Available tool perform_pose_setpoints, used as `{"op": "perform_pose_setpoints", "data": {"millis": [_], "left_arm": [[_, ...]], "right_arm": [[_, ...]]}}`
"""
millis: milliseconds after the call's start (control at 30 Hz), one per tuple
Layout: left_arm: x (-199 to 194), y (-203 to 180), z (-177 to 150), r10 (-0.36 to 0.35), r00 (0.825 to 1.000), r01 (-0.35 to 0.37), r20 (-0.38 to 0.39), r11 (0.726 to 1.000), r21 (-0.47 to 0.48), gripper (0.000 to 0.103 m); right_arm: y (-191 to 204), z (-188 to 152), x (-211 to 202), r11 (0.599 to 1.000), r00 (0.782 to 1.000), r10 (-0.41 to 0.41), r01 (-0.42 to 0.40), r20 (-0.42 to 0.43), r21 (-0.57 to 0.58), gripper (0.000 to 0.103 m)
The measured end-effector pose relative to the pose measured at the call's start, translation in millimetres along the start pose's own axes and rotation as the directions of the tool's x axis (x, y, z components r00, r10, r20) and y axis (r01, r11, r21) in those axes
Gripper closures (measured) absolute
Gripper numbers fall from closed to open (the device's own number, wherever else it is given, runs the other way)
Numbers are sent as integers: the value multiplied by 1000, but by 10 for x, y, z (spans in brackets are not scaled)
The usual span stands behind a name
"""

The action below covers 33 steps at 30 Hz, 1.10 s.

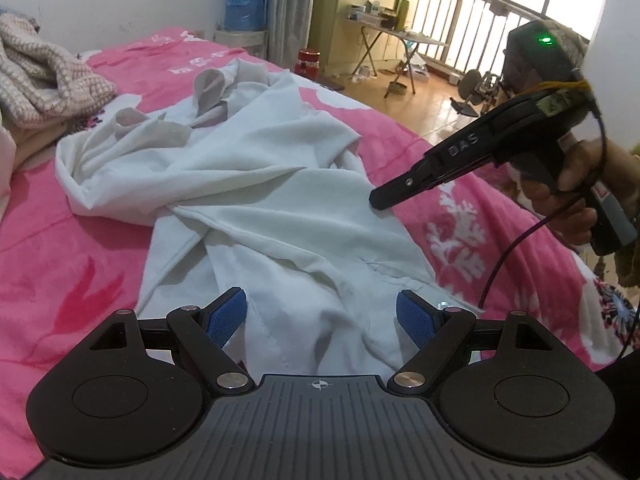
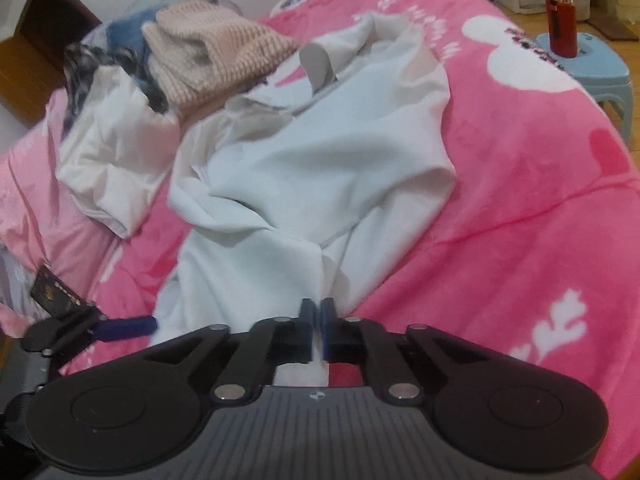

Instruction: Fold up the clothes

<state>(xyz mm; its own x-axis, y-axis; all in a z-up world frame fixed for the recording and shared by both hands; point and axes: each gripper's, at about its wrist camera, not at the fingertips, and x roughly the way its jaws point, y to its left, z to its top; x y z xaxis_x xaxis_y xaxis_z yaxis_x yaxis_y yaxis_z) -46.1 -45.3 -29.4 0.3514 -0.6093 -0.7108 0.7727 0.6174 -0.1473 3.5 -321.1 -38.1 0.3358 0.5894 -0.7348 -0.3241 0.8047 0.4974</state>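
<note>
Item: white garment (image 1: 256,200) — sleeved, light fabric, lying crumpled lengthwise on the pink patterned blanket (image 1: 80,272), twisted near its middle with one cuff turned up at the far end.

Progress: early, by the look of it; no neat fold visible, whole garment yet to be spread and folded.

Right gripper (image 2: 317,316): clenched on the garment's near right edge — a thin strip of cloth shows between its pads.

Left gripper (image 1: 320,312): spread wide over the near hem, gripping nothing.

Also present: knitted sweater (image 2: 216,52) piled beyond, unfolded.
</note>
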Motion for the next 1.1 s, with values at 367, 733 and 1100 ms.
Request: {"op": "perform_pose_setpoints", "data": {"millis": [367,733,1100], "left_arm": [[-88,-71,28,3,999,-4,47,1000,12,14],[-89,-9,52,78,989,-83,124,996,32,13],[-175,270,12,131,975,-120,180,990,-74,99]], "right_arm": [[410,95,-126,982,982,186,-185,30,-39,102],[876,47,11,856,858,508,-513,-81,-64,102],[851,-5,124,842,839,537,-539,-87,9,102]]}}
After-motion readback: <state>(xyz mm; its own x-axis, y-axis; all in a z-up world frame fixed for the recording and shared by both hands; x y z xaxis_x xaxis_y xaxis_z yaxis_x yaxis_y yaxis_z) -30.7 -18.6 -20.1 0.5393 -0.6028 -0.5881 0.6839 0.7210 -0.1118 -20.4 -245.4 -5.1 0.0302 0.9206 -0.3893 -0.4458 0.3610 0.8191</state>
